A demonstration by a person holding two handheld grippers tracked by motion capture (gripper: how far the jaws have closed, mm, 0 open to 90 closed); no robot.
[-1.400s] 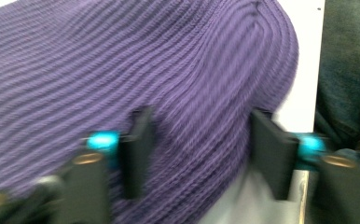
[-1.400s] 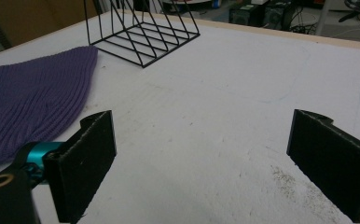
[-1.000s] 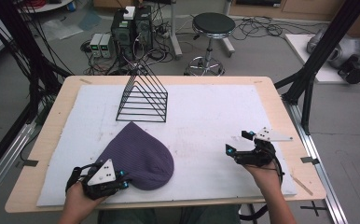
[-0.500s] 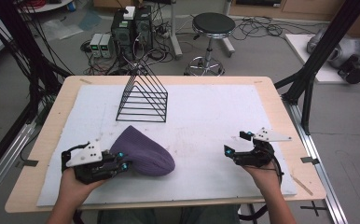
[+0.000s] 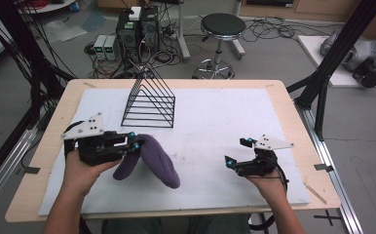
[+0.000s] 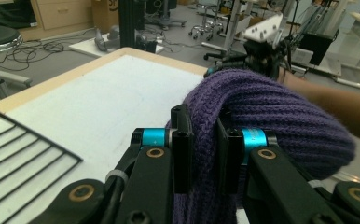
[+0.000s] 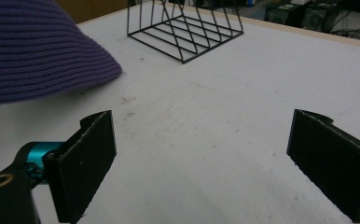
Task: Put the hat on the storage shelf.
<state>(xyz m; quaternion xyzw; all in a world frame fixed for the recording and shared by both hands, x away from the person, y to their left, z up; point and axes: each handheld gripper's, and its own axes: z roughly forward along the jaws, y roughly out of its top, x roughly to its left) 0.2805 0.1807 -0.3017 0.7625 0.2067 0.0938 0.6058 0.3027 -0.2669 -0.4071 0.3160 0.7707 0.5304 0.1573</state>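
A purple knitted hat [image 5: 154, 158] is lifted at its left edge off the white mat [image 5: 215, 117], draping down to the mat at its right end. My left gripper [image 5: 132, 143] is shut on a fold of the hat [image 6: 257, 112], which bunches between the black jaws in the left gripper view. My right gripper [image 5: 237, 152] rests low over the mat at the right, open, with nothing between its jaws; its pads [image 7: 87, 163] stand wide apart and the hat [image 7: 33, 51] lies to their upper left.
A black wire rack [image 5: 149, 100] stands on the mat behind the hat, also shown as the rack [image 7: 187, 28]. The wooden table edge [image 5: 176, 84] frames the mat. Beyond it are a stool [image 5: 222, 29] and floor cables.
My left gripper has risen and moved toward the table's middle, pulling the hat's left edge up so the hat folds over. The right gripper has stayed in place.
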